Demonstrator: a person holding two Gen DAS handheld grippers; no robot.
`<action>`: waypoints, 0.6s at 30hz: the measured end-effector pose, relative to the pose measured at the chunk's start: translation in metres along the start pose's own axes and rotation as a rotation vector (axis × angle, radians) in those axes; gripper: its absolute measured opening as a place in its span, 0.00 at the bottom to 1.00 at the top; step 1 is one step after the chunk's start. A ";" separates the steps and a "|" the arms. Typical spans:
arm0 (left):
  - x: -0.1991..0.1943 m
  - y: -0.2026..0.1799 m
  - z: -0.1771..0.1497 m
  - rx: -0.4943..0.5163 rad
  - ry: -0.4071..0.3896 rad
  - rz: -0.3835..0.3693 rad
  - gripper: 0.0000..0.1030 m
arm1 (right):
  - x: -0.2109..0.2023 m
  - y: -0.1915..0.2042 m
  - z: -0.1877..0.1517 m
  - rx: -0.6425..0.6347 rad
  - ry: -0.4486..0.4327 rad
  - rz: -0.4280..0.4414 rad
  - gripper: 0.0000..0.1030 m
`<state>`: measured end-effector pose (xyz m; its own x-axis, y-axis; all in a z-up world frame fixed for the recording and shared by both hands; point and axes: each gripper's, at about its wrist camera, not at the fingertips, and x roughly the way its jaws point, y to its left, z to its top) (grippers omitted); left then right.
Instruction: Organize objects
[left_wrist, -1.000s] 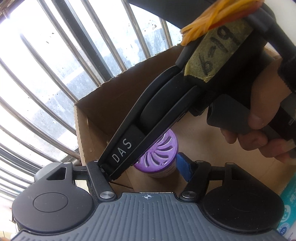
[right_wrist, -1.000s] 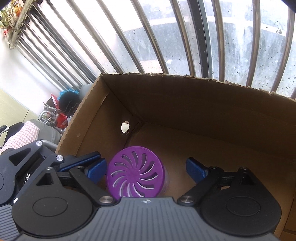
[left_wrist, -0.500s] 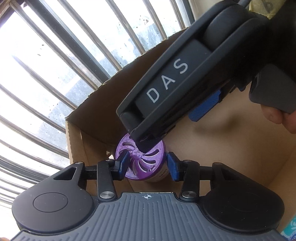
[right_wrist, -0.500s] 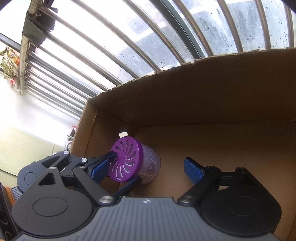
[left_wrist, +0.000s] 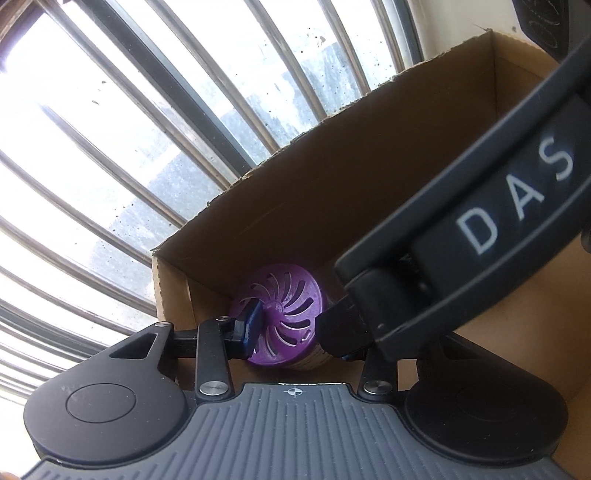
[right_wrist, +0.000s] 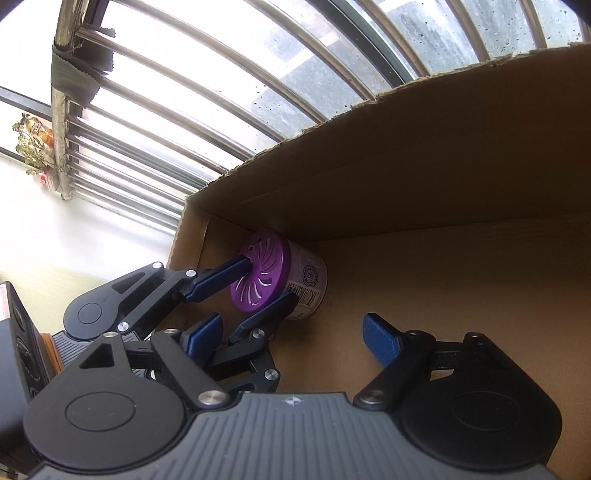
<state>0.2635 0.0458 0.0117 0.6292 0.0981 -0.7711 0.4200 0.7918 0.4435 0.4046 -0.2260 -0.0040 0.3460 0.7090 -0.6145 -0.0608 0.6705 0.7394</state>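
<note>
A purple air-freshener can (left_wrist: 286, 310) with a vented lid sits in the far left corner of an open cardboard box (left_wrist: 332, 177). My left gripper (left_wrist: 295, 334) has its blue pads on either side of the can's lid; its right pad is hidden behind the right gripper's body (left_wrist: 461, 258). In the right wrist view the can (right_wrist: 280, 278) shows between the left gripper's fingers (right_wrist: 221, 278), which touch its lid and side. My right gripper (right_wrist: 291, 339) is open and empty inside the box (right_wrist: 424, 184), nearer than the can.
A barred window (left_wrist: 147, 110) stands right behind the box. The box's brown floor (right_wrist: 461, 280) lies to the right of the can. A white wall and some clutter show at the far left (right_wrist: 33, 147).
The right gripper has drawn back from the can and stayed open. The left gripper has come in around the can and its pads now touch it.
</note>
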 end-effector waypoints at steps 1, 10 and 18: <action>-0.001 0.000 -0.001 0.004 0.002 0.002 0.40 | 0.001 -0.002 0.001 0.007 0.004 0.005 0.83; -0.036 0.006 -0.028 -0.023 -0.050 -0.055 0.49 | 0.011 0.001 0.001 -0.018 0.059 0.032 0.83; -0.056 -0.001 -0.049 -0.003 -0.014 -0.097 0.49 | 0.018 0.007 -0.002 -0.054 0.126 0.053 0.83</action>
<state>0.1958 0.0692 0.0327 0.5950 0.0123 -0.8036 0.4774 0.7990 0.3657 0.4082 -0.2077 -0.0104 0.2214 0.7630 -0.6073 -0.1267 0.6400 0.7579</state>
